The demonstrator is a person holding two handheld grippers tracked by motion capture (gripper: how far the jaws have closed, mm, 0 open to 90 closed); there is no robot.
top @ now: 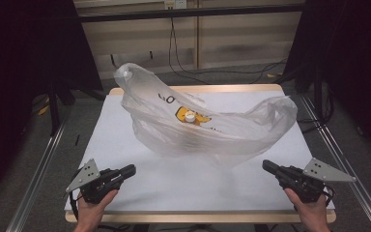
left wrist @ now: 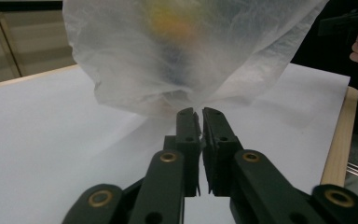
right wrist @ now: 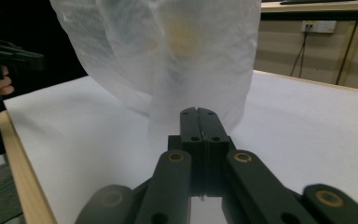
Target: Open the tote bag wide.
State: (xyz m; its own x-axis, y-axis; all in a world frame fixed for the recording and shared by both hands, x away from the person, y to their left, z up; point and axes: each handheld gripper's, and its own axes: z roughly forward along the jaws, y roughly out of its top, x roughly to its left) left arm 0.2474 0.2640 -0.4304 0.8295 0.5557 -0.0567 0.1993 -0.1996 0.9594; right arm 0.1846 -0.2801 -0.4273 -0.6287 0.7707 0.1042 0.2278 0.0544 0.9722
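Left tool (top: 128, 170) and right tool (top: 270, 167) closed (empty), plastic bag (top: 198, 121) between, white tabletop (top: 174, 183), dim room.

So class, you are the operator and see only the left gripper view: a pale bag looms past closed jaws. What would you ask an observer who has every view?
Operator: What is inside the plastic bag?
Observer: The high view shows a small white cap against a yellow patch; what it belongs to I cannot tell.
Operator: Is the right gripper open?
Observer: No, its jaws are shut with nothing between them.
Operator: Does either gripper touch the bag?
Observer: From above, the left gripper and the right one both sit apart from it on the white table.
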